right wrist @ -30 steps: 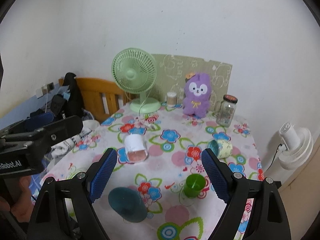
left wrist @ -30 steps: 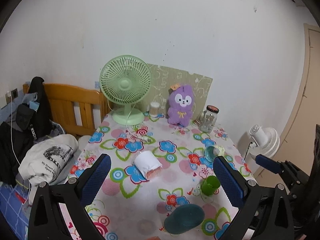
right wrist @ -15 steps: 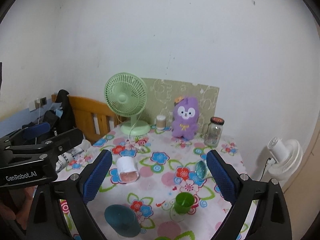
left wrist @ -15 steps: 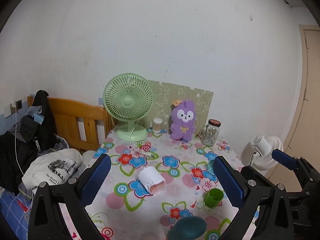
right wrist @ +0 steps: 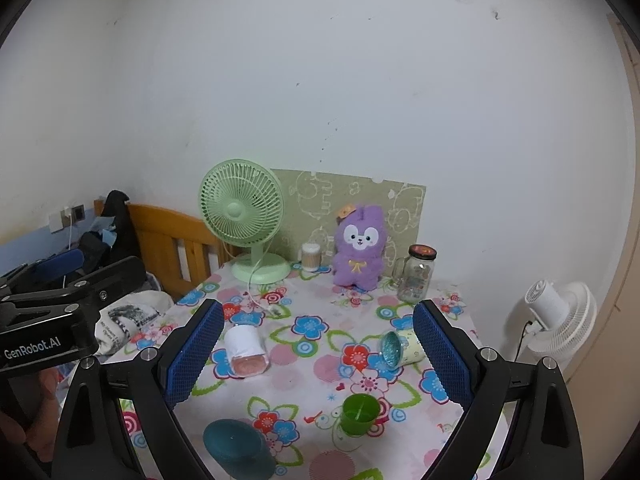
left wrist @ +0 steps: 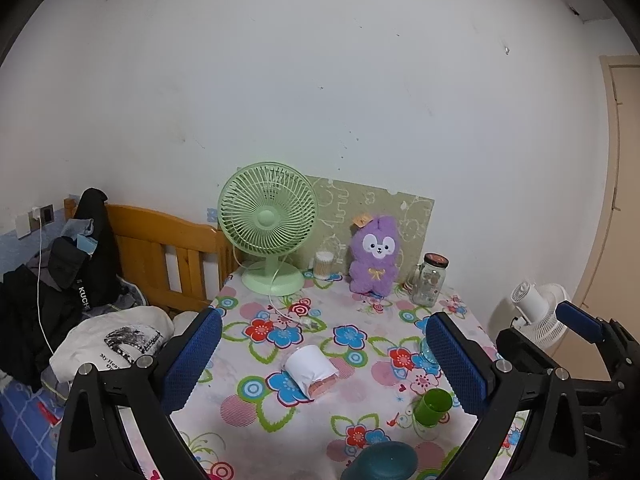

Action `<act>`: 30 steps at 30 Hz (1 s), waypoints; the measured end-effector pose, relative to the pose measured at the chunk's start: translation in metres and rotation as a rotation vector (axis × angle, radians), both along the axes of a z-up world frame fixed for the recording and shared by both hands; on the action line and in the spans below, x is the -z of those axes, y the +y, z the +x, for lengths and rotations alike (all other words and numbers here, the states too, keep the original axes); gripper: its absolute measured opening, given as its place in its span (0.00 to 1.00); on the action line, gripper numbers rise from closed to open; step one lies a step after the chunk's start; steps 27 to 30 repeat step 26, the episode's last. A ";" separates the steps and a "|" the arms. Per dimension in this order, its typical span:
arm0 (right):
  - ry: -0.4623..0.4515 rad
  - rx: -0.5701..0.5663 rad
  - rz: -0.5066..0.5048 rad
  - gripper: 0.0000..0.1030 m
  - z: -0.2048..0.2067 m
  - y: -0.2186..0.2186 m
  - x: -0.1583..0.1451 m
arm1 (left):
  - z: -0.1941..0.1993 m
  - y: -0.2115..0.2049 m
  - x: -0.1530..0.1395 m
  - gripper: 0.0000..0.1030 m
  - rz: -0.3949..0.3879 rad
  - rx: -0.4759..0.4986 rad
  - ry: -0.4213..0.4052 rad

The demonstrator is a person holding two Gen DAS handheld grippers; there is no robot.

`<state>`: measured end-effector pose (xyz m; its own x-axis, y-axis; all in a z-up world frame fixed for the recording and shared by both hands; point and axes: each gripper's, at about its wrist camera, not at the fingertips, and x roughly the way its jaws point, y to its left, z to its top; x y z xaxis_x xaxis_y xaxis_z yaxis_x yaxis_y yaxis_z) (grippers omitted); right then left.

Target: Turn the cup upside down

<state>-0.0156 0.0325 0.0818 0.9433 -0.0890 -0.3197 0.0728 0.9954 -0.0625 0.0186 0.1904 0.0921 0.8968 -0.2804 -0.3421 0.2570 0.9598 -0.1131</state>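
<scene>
Several cups sit on the floral table. A green cup (right wrist: 359, 414) (left wrist: 432, 407) stands upright, mouth up. A dark teal cup (right wrist: 236, 446) (left wrist: 384, 465) is near the front edge. A white cup (right wrist: 245, 345) (left wrist: 312, 370) lies on its side. A pale cup with a teal inside (right wrist: 400, 347) (left wrist: 427, 354) also lies on its side. My left gripper (left wrist: 324, 354) and my right gripper (right wrist: 316, 350) are both open and empty, held above and in front of the table, apart from every cup.
At the back of the floral table (right wrist: 320, 368) stand a green desk fan (right wrist: 244, 224), a small white jar (right wrist: 311, 257), a purple plush (right wrist: 360, 248) and a glass jar (right wrist: 418, 272). A wooden bed with clothes (left wrist: 120, 320) is left, a white floor fan (right wrist: 560, 316) right.
Both grippers have lifted and pulled back, so the table sits lower and farther in both views. The cups have not moved. Both grippers stay open.
</scene>
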 end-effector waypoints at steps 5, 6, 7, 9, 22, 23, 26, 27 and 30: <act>-0.006 0.005 -0.011 0.94 0.000 0.002 -0.001 | -0.001 0.001 0.001 1.00 0.000 -0.004 -0.002; -0.008 0.008 -0.010 0.94 0.000 0.002 -0.002 | -0.001 0.001 0.000 1.00 -0.001 -0.004 -0.002; -0.009 0.008 -0.008 0.94 0.000 0.001 -0.002 | -0.001 0.001 0.000 1.00 -0.002 -0.004 -0.003; -0.008 0.005 0.004 0.94 0.001 0.000 -0.003 | -0.002 0.002 0.000 1.00 -0.004 -0.008 -0.007; -0.020 -0.001 0.000 0.94 -0.002 0.001 -0.004 | -0.001 0.003 -0.001 1.00 -0.001 0.000 -0.007; -0.020 -0.001 0.000 0.94 -0.002 0.001 -0.004 | -0.001 0.004 0.000 1.00 -0.001 -0.001 -0.008; -0.021 -0.003 0.002 0.94 -0.002 0.001 -0.004 | -0.002 0.003 0.000 1.00 0.001 -0.002 -0.010; -0.021 -0.003 0.002 0.94 -0.002 0.001 -0.004 | -0.002 0.003 0.000 1.00 0.001 -0.002 -0.010; -0.021 -0.003 0.002 0.94 -0.002 0.001 -0.004 | -0.002 0.003 0.000 1.00 0.001 -0.002 -0.010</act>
